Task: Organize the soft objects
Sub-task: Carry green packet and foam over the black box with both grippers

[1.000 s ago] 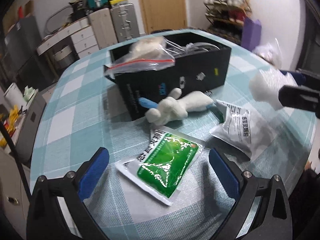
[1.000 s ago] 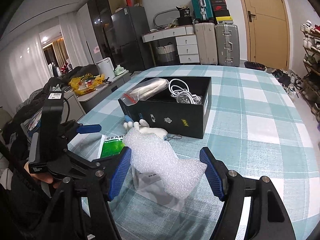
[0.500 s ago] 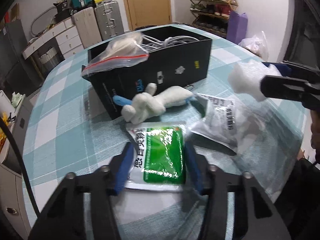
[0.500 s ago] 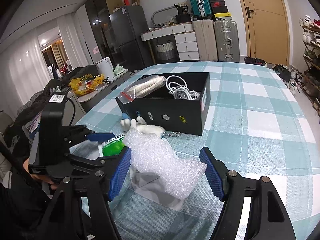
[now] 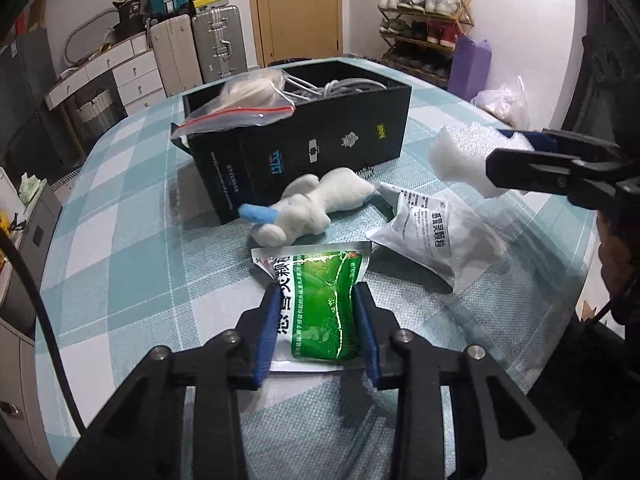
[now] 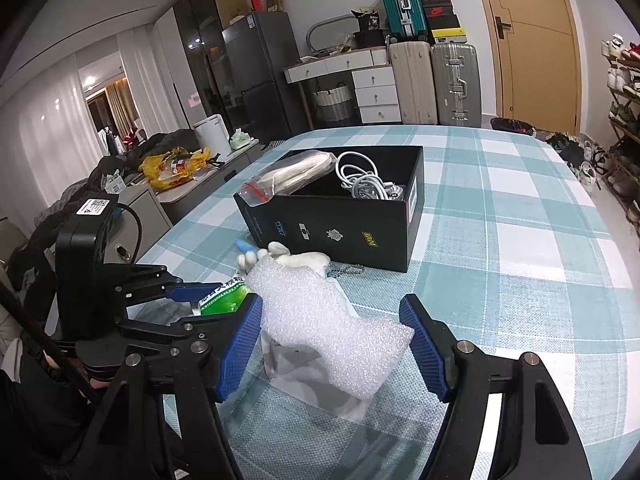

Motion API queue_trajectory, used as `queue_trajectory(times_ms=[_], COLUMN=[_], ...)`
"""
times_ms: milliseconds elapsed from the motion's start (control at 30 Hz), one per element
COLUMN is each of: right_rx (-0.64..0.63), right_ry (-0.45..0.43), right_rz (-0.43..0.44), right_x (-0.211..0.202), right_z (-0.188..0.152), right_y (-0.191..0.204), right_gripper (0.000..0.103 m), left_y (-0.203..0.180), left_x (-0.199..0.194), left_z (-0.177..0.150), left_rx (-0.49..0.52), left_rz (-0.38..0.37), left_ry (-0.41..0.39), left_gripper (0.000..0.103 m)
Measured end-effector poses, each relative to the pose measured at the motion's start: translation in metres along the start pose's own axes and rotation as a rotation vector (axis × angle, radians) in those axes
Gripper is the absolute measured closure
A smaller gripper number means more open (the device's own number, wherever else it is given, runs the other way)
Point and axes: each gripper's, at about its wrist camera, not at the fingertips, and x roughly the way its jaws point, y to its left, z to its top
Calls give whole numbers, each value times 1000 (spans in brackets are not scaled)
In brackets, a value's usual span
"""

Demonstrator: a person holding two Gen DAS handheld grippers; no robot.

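Left tongs (image 5: pixel 316 300) are closing, pads pressing the green pouch (image 5: pixel 320 304) on the counter (image 5: pixel 120 240); right tongs (image 6: pixel 332 320) clench white foam (image 6: pixel 320 312).

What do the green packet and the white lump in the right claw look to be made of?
Green packet: glossy plastic film, likely a sealed sachet; it throws bright glare and crinkles. White lump: soft foam sheet, matte, with a fine bubbled grain and ragged edges; the exact kind is unclear.
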Motion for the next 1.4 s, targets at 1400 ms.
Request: queue_trajectory(times_ms=[1400], right_rx=[23], right_ry=[-168], right_rz=[-130], right_x=[-23], right_z=[51], right_y=[0], right_gripper=[32], left_y=[52], left_x=[-61], left_z=[71], left_rx=[-206], left_rz=[11], left_ry=[-323], left_gripper=[69])
